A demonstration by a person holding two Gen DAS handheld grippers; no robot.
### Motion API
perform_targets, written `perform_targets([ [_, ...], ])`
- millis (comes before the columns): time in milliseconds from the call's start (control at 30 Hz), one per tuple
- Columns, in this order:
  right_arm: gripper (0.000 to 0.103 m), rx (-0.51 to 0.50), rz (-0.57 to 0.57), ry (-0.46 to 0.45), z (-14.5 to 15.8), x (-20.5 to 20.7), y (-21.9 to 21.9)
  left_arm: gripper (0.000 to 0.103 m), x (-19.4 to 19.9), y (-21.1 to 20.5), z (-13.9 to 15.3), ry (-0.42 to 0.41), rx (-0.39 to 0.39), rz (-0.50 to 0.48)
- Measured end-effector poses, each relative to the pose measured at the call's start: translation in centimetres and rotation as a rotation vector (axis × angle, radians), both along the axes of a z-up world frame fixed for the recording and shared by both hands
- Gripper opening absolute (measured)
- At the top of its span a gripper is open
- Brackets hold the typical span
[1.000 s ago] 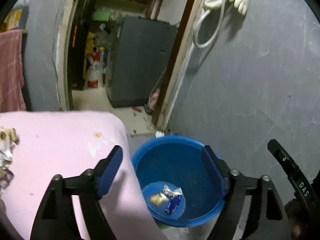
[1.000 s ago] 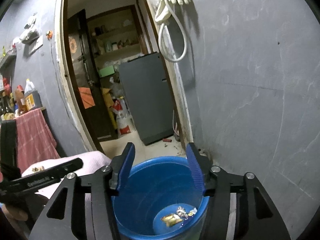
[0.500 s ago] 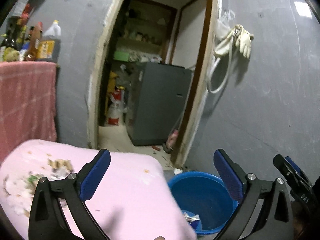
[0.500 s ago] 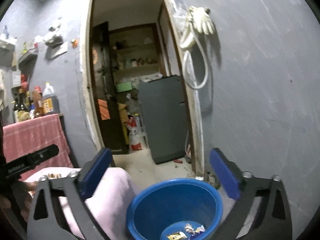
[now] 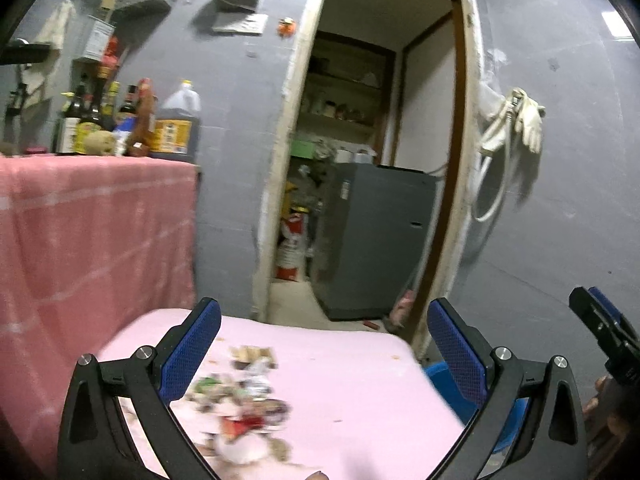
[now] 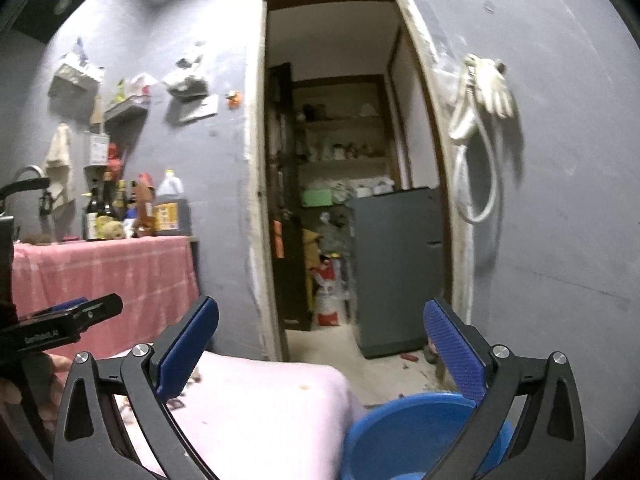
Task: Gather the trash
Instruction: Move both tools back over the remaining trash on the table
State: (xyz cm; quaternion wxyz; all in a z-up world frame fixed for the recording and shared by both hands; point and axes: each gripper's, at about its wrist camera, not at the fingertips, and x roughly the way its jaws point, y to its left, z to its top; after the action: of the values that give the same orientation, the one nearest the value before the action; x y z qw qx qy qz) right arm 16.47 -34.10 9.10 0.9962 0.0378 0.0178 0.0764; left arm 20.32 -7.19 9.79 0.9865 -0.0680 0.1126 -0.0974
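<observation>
the left gripper (image 5: 324,344) hangs over a table covered in a pale pink cloth (image 5: 352,364), its blue-padded fingers (image 5: 192,350) spread wide with nothing between them. below and between the fingers lies a blurred heap of trash (image 5: 240,400): crumpled wrappers, scraps and a red piece, resting on the cloth toward the near left of the table. at the table's right edge, low down, a blue bucket (image 5: 438,374) shows only as a sliver behind the right finger.

the right gripper (image 6: 322,344) is also wide apart and holds nothing. it points at the doorway, with the blue bucket (image 6: 404,428) below it on the floor, just beside the corner of the pink cloth (image 6: 272,400). a little of the trash (image 6: 176,402) peeks past its left finger. the left gripper's black body (image 6: 60,326) enters that view from the left.

behind, a grey fridge (image 5: 376,236) stands in the doorway, a white glove and hose (image 5: 516,120) hang on the grey wall, and bottles (image 5: 132,120) stand on a counter draped in a pink checked cloth (image 5: 96,220).
</observation>
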Motion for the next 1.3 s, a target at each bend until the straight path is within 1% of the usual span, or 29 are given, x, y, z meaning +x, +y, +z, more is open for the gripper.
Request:
perform_targets([
  [200, 0.103, 0.000, 0.074, -0.023, 0.5, 0.3, 3.5, 0.101, -1.2, 4.5, -0.3, -0.009, 0.008, 0.076],
  [400, 0.103, -0.048, 0.133, 0.002, 0.1, 1.2, 7.1, 0.101, -1.9, 7.9, -1.6, 0.013, 0.016, 0.137],
  [600, 0.103, -0.082, 0.209, 0.074, -2.0, 2.7, 9.7, 0.101, -2.7, 10.1, -4.3, 0.071, 0.006, 0.167],
  [700, 0.103, -0.084, 0.268, 0.129, -3.3, 3.6, 10.7, 0.101, -3.1, 10.6, -5.7, 0.109, 0.002, 0.167],
  [800, 0.102, -0.085, 0.323, 0.205, -4.7, 4.7, 11.5, 0.101, -3.4, 10.7, -7.1, 0.153, 0.017, 0.165],
  [833, 0.100, -0.089, 0.340, 0.233, -5.2, 5.0, 11.7, 0.101, -3.3, 10.7, -7.5, 0.171, 0.021, 0.162],
  [867, 0.095, -0.091, 0.353, 0.252, -5.5, 5.3, 11.9, 0.101, -3.3, 10.7, -7.9, 0.189, 0.024, 0.157],
  [900, 0.088, -0.094, 0.369, 0.278, -6.0, 5.6, 12.2, 0.101, -3.2, 10.6, -8.4, 0.215, 0.026, 0.148],
  [1000, 0.077, -0.106, 0.398, 0.346, -7.2, 6.3, 12.9, 0.101, -2.6, 10.5, -9.1, 0.283, 0.032, 0.112],
  [1067, 0.073, -0.116, 0.417, 0.384, -7.9, 6.8, 13.4, 0.101, -2.4, 10.2, -9.8, 0.322, 0.043, 0.098],
  [1133, 0.071, -0.137, 0.430, 0.431, -8.6, 7.3, 13.9, 0.101, -2.4, 10.0, -10.0, 0.339, 0.041, 0.082],
  [1167, 0.066, -0.151, 0.431, 0.453, -9.1, 7.5, 14.2, 0.101, -2.4, 9.9, -10.1, 0.345, 0.039, 0.075],
  [1200, 0.060, -0.157, 0.435, 0.467, -9.4, 7.6, 14.3, 0.101, -2.2, 9.8, -10.2, 0.357, 0.037, 0.063],
  [1267, 0.054, -0.156, 0.454, 0.504, -10.0, 8.0, 14.5, 0.100, -2.2, 9.5, -10.3, 0.373, 0.033, 0.024],
  [1300, 0.053, -0.157, 0.455, 0.519, -10.4, 8.1, 14.6, 0.100, -2.1, 9.3, -10.2, 0.378, 0.032, 0.003],
])
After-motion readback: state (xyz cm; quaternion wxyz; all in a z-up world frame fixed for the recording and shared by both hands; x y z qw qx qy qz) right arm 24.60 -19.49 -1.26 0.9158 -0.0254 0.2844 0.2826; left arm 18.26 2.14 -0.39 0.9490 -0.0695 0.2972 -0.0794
